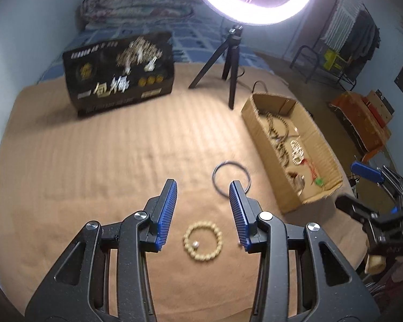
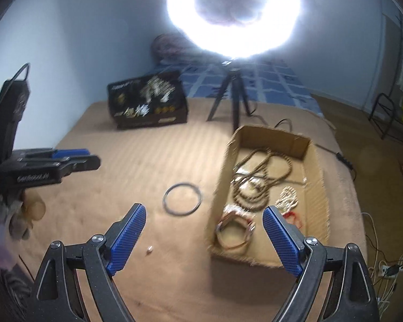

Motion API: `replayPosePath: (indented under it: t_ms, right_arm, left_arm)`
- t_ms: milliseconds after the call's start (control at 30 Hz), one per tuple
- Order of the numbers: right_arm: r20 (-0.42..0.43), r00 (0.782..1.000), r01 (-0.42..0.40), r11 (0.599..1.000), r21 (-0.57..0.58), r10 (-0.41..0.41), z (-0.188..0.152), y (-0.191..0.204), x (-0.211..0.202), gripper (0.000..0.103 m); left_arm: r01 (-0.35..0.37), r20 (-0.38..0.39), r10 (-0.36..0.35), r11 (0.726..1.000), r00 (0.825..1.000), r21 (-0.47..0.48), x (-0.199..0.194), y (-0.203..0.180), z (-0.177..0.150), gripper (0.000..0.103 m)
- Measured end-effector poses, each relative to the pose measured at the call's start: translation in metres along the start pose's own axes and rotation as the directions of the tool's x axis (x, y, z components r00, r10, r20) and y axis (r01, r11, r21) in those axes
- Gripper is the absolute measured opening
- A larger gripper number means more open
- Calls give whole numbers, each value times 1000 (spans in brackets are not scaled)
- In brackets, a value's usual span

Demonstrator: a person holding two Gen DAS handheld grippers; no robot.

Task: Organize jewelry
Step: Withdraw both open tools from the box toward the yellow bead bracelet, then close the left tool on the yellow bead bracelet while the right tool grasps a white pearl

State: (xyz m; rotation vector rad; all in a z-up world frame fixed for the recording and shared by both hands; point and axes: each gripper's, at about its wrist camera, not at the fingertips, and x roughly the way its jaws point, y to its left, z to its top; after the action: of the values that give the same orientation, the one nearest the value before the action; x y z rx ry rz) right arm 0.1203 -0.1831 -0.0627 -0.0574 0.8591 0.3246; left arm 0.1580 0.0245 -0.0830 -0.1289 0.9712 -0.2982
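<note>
Picking up the beaded bracelet point(image 1: 203, 242) is the likely step in hand: it lies flat on the tan blanket point(image 1: 94, 161) directly under the left gripper point(image 1: 203, 187), between the two blue pads, with a small silver bead point(image 1: 195, 245) resting inside its ring. The left gripper is released, jaws spread wide and holding nothing; the right gripper point(image 2: 204, 218) is likewise spread and empty, hovering over the near left corner of the cardboard box point(image 2: 315, 206). Lower the left gripper straight down so that one pad lands outside the ring and the other inside it, then close on a single run of beads, not across the whole loop, which would probably squash and roll away. Avoid pinching the blanket together with the beads, since the soft cloth can bunch up under the pads. The thin metal bangle point(image 1: 231, 178) lies farther forward, near the left wall of the box and apart from the bracelet, so it does not obstruct this grasp. The box stands to the right with its top open and already holds a long bead necklace point(image 2: 258, 177), a white bead bracelet point(image 2: 288, 198) and further pieces; carry the bracelet over the left wall high enough to clear the rim. Open blanket lies to the left and ahead as far as the black printed carton point(image 1: 119, 73) and the ring light tripod point(image 1: 229, 64). Keep the right gripper withdrawn to the right so that both tools do not meet above the box.
</note>
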Motion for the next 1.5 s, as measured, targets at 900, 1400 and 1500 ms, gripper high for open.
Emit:
replayPosePath:
  t_ms: [900,1400,1500]
  right_arm:
    - [-250,956,-161,987,-21,151,-50,51,87,44]
    - [-301,945,-152,987,-55,129,-58,64,115,30]
    - [-307,944,-147,988,-55,123,-56,66,120,26]
  left_arm:
    - [54,-250,-78,993,965,-103,93,40,-53,31]
    - [66,-276,-88,994,957,-89,113,31,-52,19]
    - [63,-279,-82,995,957,-76,116,29,-52,18]
